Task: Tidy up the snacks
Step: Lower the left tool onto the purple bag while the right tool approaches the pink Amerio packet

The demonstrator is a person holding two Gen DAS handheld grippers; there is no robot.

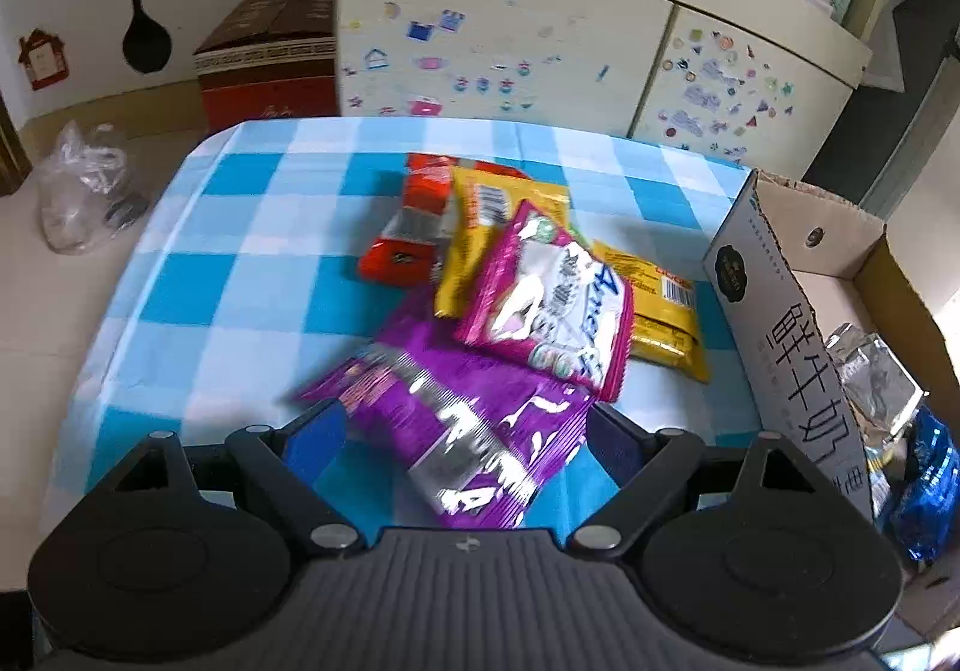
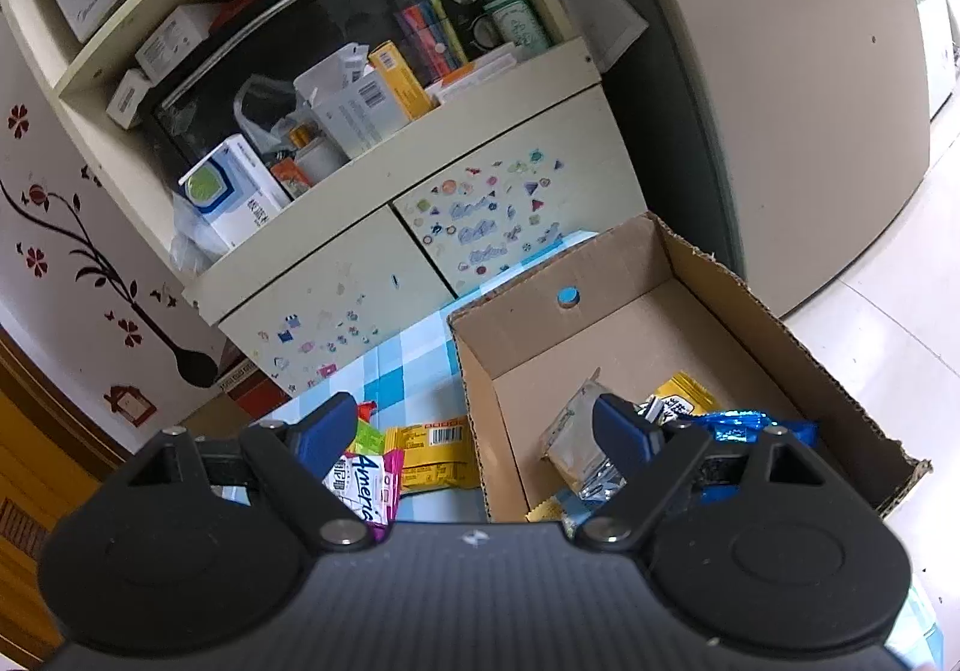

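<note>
Purple foil snack packet (image 1: 468,431) lies flat on the blue-and-white checked tablecloth (image 1: 198,275), directly under the left gripper (image 1: 465,428), between its blue-padded fingers (image 1: 315,431). Jaws stand wide apart; pads don't look to be pressing on it. Packet's long axis runs diagonally, from far-left toward near-right in the left wrist view, so the jaws straddle it at a skew, not square across.

Just beyond it: magenta-and-white packet (image 1: 552,299) overlapping two yellow packets (image 1: 660,311), and a red-orange packet (image 1: 414,221) behind.

Open brown cardboard box (image 2: 636,281) sits to the pile's right, already holding a silver pouch (image 2: 573,437), a blue foil packet (image 2: 738,425) and a yellow packet (image 2: 684,392).

Right gripper (image 2: 480,425) hovers over the box's near-left wall, fingers apart, nothing between them.

Judgement: left hand is the nearer one for the purple packet; after gripping, carry goes rightward over the box wall.
</note>
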